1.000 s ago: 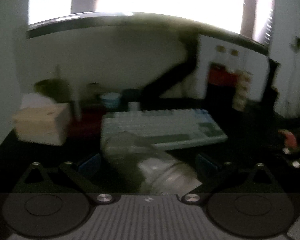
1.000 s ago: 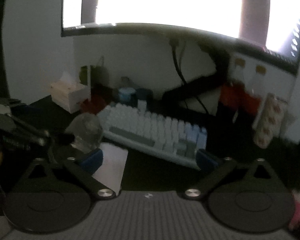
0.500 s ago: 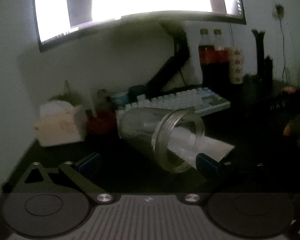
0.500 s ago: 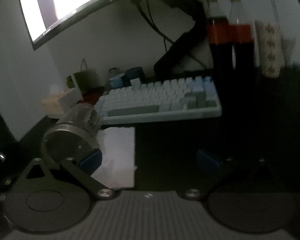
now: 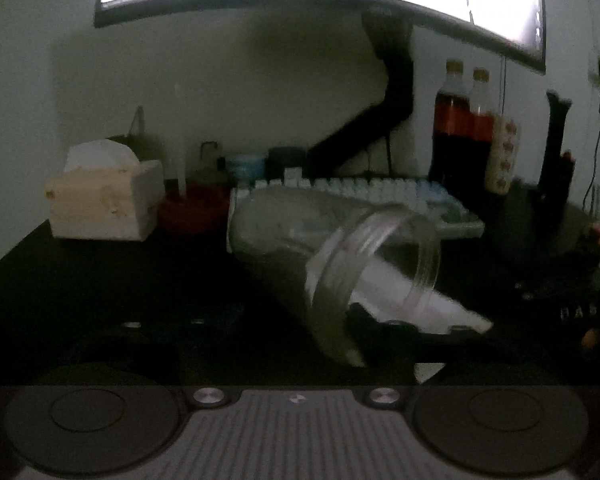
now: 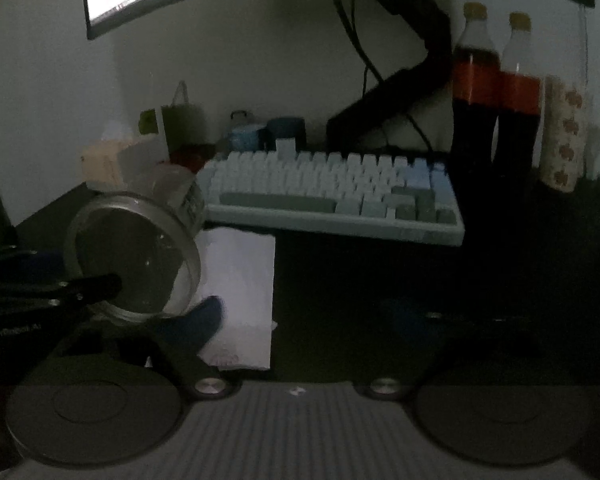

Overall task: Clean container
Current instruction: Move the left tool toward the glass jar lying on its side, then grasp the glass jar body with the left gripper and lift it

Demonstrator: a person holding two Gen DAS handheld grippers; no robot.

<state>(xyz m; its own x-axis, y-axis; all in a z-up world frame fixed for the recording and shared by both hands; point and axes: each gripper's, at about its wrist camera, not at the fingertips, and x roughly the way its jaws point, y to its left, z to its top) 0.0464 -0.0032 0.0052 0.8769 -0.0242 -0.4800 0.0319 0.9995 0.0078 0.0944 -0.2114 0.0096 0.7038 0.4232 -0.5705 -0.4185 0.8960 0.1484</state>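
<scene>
A clear jar (image 5: 332,256) is tilted on its side above the dark desk, its open mouth turned to the right. My left gripper (image 5: 296,320) has its fingers around the jar near the rim, and its right finger (image 5: 380,320) shows at the mouth. A white paper towel (image 5: 412,300) lies flat on the desk under and behind the jar. In the right wrist view the jar (image 6: 136,252) is at the left with its mouth toward me, and the towel (image 6: 240,288) lies beside it. My right gripper (image 6: 308,316) is open and empty above the desk.
A pale keyboard (image 6: 332,196) lies behind the towel. Two cola bottles (image 6: 496,92) and a patterned tumbler (image 6: 564,136) stand at the right. A tissue box (image 5: 104,200) and a red dish (image 5: 196,212) sit at the left. The monitor arm (image 5: 380,120) rises behind.
My left gripper has closed in around the jar, which now sits tilted between its fingers. My right gripper has moved in lower toward the towel and jar.
</scene>
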